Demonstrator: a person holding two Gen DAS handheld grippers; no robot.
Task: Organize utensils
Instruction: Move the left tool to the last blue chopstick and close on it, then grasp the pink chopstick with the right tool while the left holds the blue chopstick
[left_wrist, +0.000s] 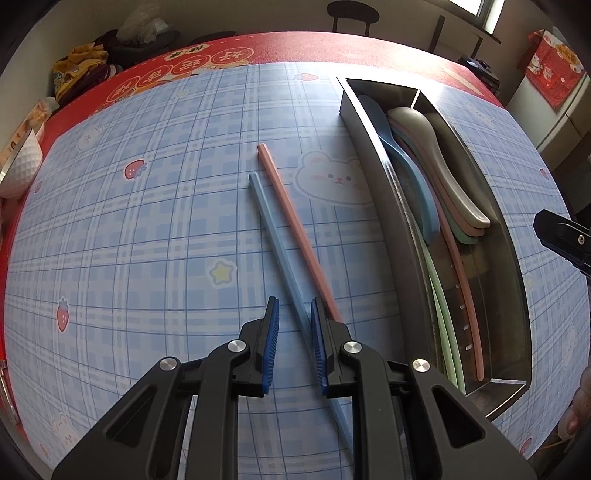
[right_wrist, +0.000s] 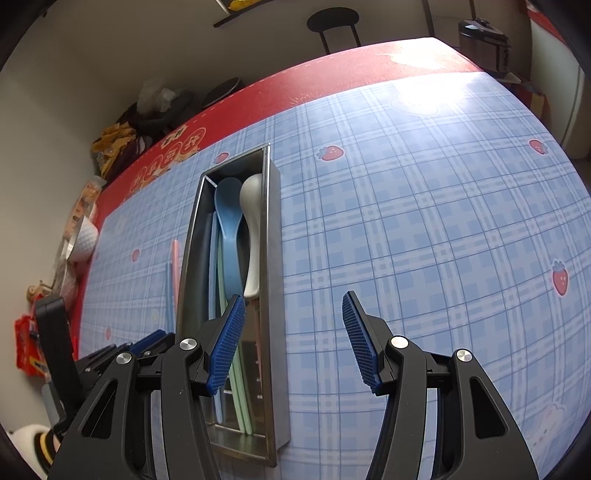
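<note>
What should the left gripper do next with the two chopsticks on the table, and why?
Probably shift the left gripper slightly toward the blue chopstick and close on it. Its narrow jaws hold nothing; that chopstick runs beside one pad, not between them. It and the pink chopstick lie on the cloth, outside the metal tray that already holds spoons.

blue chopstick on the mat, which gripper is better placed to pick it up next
Left. The left gripper hangs right over the blue chopstick, jaws narrow and nearly straddling it. The right gripper is open over the metal tray, with the tray between it and the chopstick.
</note>
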